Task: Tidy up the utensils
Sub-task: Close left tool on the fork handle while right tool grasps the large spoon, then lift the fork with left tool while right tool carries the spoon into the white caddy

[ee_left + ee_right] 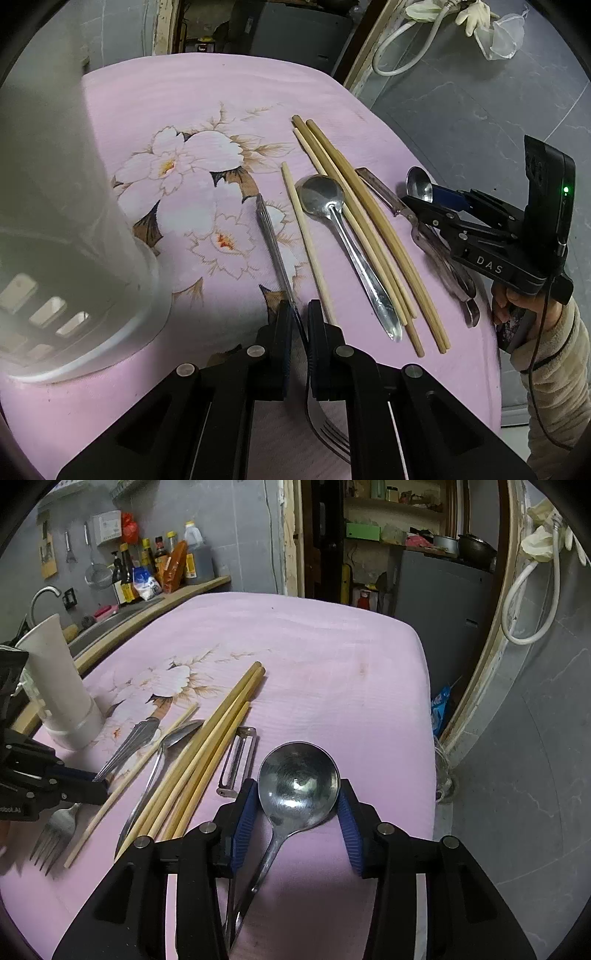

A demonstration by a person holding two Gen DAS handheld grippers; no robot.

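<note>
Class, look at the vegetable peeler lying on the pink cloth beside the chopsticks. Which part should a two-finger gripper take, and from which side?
Probably the peeler by its handle, from above, fingers closing across its width. It lies flat on the cloth and the head holds the blade. The handle runs under the right gripper, and the chopsticks lie close alongside, so a sideways approach looks crowded.

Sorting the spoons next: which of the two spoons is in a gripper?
The round-bowled spoon, clamped at its bowl by the right gripper. The other spoon lies free among the chopsticks.
</note>
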